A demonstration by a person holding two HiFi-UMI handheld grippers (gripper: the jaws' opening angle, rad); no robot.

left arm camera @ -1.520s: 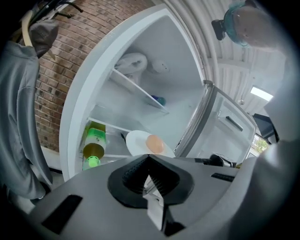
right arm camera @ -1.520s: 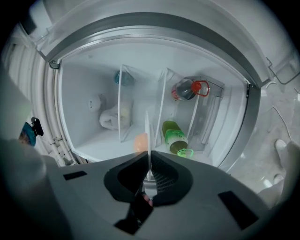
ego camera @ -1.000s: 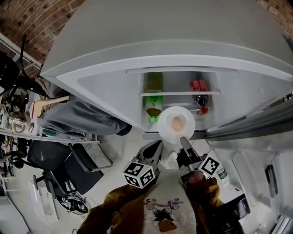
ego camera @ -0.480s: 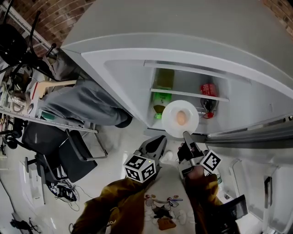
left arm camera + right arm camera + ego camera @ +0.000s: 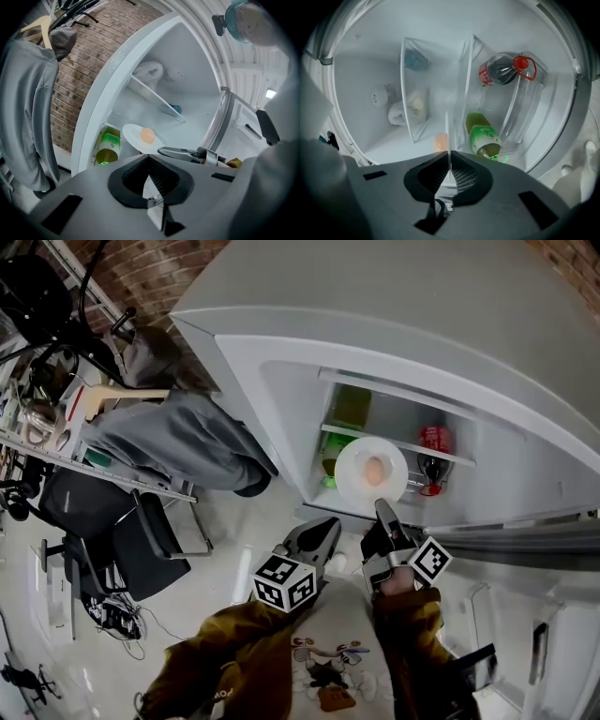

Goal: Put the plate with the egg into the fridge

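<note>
The feed is evenly bright. The fridge interior glows white, and the pale floor near it carries soft glare. The head view bends hard at its edges. Both gripper views fall to black in the corners and blur in the near foreground. In the right one the plate is a hazy line.

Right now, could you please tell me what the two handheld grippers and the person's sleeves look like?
Both the left gripper and right gripper have black, ribbed, tapered jaws on a grey body, and each carries a white cube printed with black square markers. The sleeves are mustard brown.
</note>
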